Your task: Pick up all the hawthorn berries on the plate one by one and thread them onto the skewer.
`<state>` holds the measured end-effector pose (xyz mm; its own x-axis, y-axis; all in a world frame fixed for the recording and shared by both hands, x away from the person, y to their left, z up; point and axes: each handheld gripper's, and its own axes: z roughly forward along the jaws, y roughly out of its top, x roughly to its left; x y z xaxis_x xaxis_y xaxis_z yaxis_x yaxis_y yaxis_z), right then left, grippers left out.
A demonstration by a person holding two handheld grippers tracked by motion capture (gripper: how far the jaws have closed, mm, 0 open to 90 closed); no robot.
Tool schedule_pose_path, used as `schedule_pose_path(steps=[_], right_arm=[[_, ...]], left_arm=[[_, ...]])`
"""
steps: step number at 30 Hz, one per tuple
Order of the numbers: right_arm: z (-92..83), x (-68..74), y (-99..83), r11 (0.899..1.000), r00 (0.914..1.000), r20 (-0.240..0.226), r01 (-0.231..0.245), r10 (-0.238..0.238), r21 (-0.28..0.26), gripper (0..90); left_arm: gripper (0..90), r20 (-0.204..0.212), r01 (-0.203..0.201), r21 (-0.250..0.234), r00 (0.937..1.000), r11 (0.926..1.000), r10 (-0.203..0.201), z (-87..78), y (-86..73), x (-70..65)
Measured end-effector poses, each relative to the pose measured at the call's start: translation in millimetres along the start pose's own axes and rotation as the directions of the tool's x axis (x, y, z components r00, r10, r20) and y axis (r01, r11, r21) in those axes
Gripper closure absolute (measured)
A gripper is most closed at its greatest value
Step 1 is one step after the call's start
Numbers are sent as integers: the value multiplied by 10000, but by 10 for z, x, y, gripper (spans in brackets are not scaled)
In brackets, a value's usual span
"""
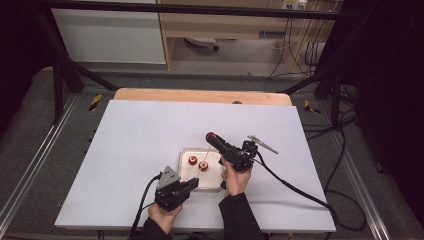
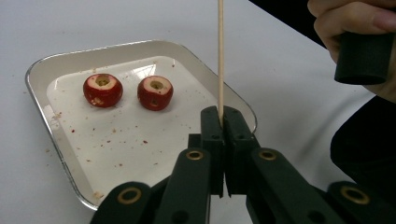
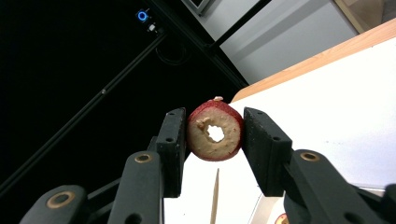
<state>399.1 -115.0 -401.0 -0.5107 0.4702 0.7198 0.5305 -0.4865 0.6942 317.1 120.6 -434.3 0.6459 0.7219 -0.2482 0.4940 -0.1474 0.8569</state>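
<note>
In the left gripper view the wooden skewer (image 2: 220, 60) runs off the top edge, so its upper end is cut off, and its lower end is hidden between the shut jaws of the left gripper (image 2: 223, 116). The near corner of the metal tray (image 2: 42, 70) is covered by that gripper's arms. In the high view the skewer is too thin to trace. In the right gripper view the cored fruit (image 3: 215, 130) has both flanks hidden by the right gripper (image 3: 214, 140)'s pads.
</note>
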Motion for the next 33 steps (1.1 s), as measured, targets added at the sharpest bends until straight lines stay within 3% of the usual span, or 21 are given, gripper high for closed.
schedule_pose_path(steps=[5,26,33], right_arm=[[3,4,-25,9997,9999,-57,-124,123,-205,609],[38,-22,-121,9970,9981,-228,-584,574,-500,610],[55,-37,-179,9951,9965,-303,-799,782,-585,610]], left_arm=[[883,-23,229,-56,9997,9997,-229,7,-6,13],[883,-35,546,-204,9985,9983,-546,28,-6,7],[883,-71,808,-479,9967,9956,-812,36,13,-22]])
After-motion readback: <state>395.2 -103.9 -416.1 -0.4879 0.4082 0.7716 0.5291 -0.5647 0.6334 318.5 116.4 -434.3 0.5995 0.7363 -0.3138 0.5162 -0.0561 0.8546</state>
